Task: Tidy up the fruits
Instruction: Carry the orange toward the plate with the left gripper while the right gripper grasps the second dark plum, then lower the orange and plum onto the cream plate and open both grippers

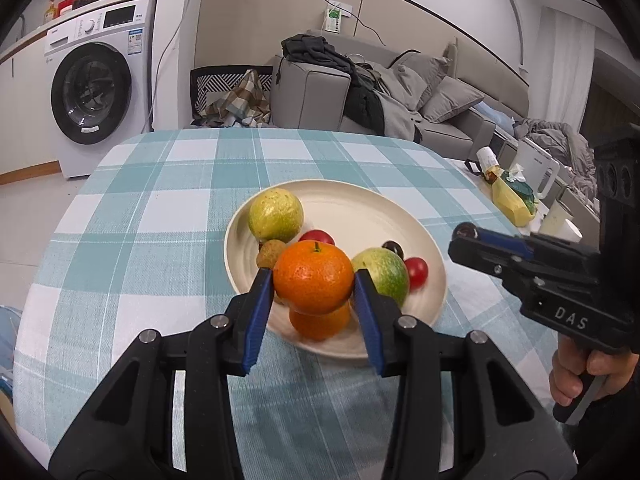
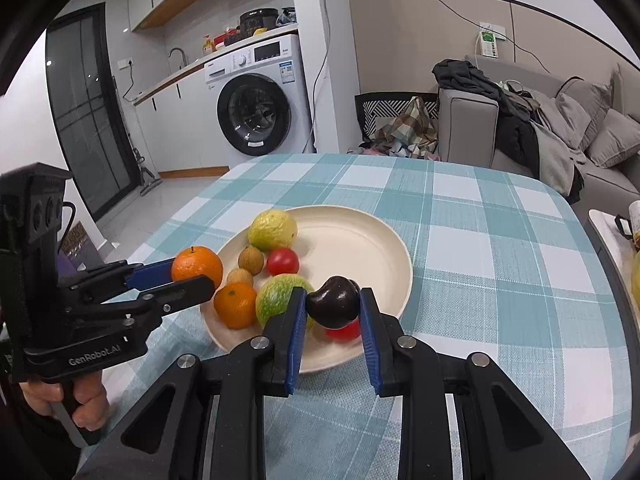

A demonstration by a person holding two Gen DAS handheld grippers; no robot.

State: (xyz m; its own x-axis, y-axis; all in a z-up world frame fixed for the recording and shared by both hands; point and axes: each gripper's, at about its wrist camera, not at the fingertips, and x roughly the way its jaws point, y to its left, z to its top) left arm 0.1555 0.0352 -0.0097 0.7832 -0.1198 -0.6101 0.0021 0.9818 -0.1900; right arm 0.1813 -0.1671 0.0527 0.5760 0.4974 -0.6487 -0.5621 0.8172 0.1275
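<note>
— So, from the left wrist, what do the left tongs (image 1: 314, 284) have?
— They are clamped on an orange (image 1: 313, 278), both blue pads pressed to its sides, above the near rim of the cream plate (image 1: 360, 208).
— And what lies on the plate?
— A second orange (image 1: 320, 324) at the near edge, right under the held one. A yellow-green fruit (image 1: 276, 214) sits at the far left of the plate, a small brown fruit (image 1: 271, 253) and a red tomato (image 1: 317, 237) just nearer than it. A green fruit (image 1: 382, 272) lies right of the held orange, with another red tomato (image 1: 417, 273) touching its right side. The right tongs (image 1: 464, 236) come in over the plate's right edge with a dark fruit (image 1: 393, 249) near their tip; I cannot tell their grip from here.
— Now the right wrist?
— The right tongs (image 2: 333, 304) are closed on a dark plum (image 2: 334, 302), held above the plate's (image 2: 360, 232) near part, over a red tomato (image 2: 344, 332). The left tongs (image 2: 192, 274) hold their orange (image 2: 197, 266) at the plate's left rim. The plate rests on the checked worktop (image 2: 480, 260).
</note>
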